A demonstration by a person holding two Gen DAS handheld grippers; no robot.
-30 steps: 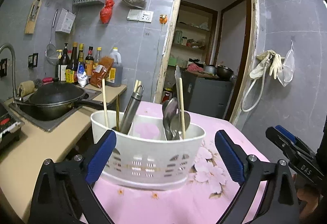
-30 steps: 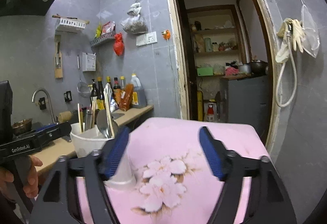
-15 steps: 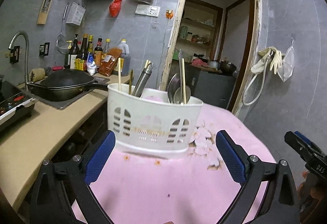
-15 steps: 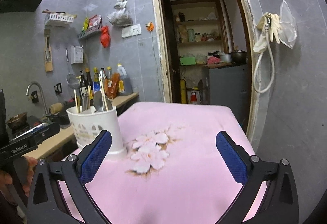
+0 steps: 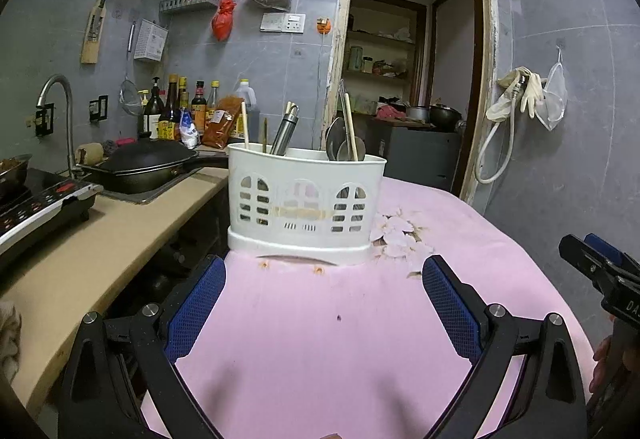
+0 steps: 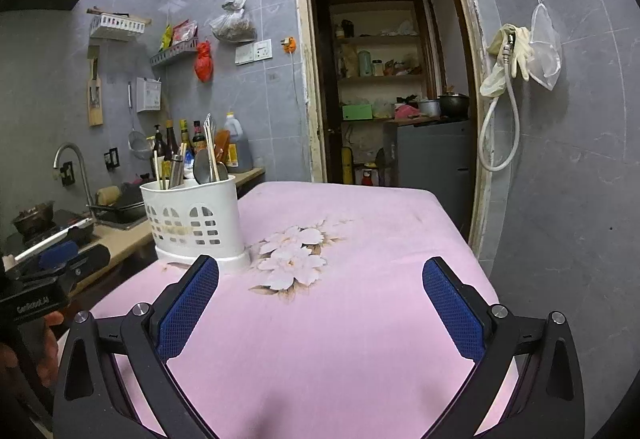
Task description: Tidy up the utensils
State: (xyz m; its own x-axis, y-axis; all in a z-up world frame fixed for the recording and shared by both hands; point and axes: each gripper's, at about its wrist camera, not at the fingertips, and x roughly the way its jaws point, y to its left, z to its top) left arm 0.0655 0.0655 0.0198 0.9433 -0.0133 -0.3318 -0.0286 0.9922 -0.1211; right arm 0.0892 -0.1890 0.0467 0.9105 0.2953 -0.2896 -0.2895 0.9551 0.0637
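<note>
A white slotted utensil holder (image 5: 304, 205) stands upright on the pink floral tablecloth (image 5: 320, 339) near its left edge. It holds chopsticks (image 5: 245, 123), a steel handle (image 5: 285, 131) and spoons (image 5: 344, 143). It also shows in the right wrist view (image 6: 194, 223). My left gripper (image 5: 322, 279) is open and empty, a short way in front of the holder. My right gripper (image 6: 320, 279) is open and empty over the table, right of the holder.
A wooden counter (image 5: 92, 239) runs left of the table with a black wok (image 5: 140, 163), an induction cooker (image 5: 40, 207), a tap (image 5: 60, 111) and sauce bottles (image 5: 180, 111). A doorway (image 6: 392, 87) opens behind the table. A hose (image 6: 500, 127) hangs on the right wall.
Both grippers have drawn back from the utensil holder, which now looks smaller and farther off. The left gripper's jaws no longer flank it. The holder stays put on the cloth.
</note>
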